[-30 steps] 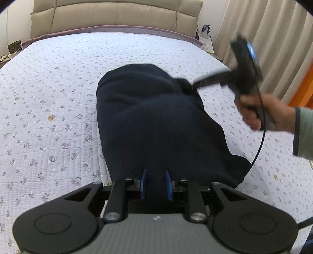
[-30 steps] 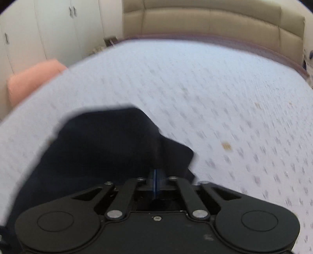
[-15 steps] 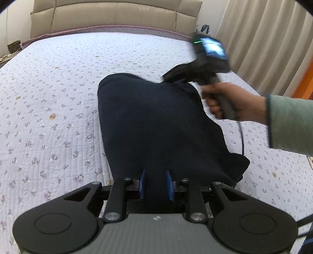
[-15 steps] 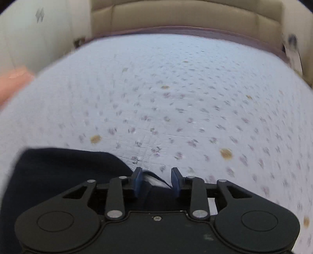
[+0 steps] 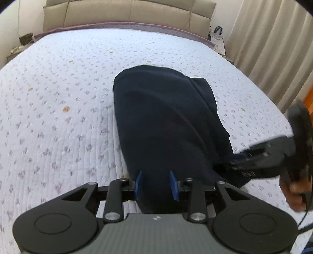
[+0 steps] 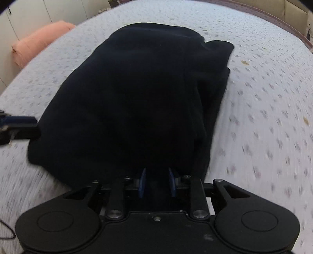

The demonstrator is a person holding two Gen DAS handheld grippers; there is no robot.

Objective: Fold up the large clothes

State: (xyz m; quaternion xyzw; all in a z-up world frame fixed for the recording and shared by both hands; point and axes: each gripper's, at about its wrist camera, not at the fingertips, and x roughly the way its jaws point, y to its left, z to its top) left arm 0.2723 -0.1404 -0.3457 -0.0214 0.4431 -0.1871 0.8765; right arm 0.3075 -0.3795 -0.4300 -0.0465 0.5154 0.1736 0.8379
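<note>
- Dark navy garment (image 5: 168, 121) lies folded into a long bundle on the quilted floral bedspread (image 5: 58, 101), near-centre of the bed; its far rounded end points toward the padded headboard (image 5: 127, 13), its near end sits under both grippers.
- Left gripper (image 5: 156, 184): at the garment's near edge, blue pads (image 5: 139, 182) parted to a moderate gap with dark cloth between them. Its jaws have just been opening. Pads seem clear of the cloth, though dark fabric makes contact hard to judge.
- Right gripper (image 6: 157, 182): at the garment's near right corner, seen from the left view at the garment's right side, carried by a hand (image 5: 295, 193). Its jaws have just been closing; gap stays moderate, cloth lies between the pads, no firm pinch visible.
- Judgement: step in hand looks like taking the near edge at two corners for the next fold toward the headboard end.
- To do it well: seat both pad pairs over all layers at the near edge, not the top layer only; the right side of the garment shows stacked, offset layers (image 6: 217, 82) that could slip apart.
- Keep the two grips level and evenly spaced along the near edge so the fold lands square.
- Lift low, carry toward the headboard end, lay down flat; thick soft cloth will likely sag between grips.
- Risk: dragging the bundle over the bedspread rather than folding it.
- Peach-coloured bundle (image 6: 39, 42) left of the garment at the bed's edge, well apart; not involved.
</note>
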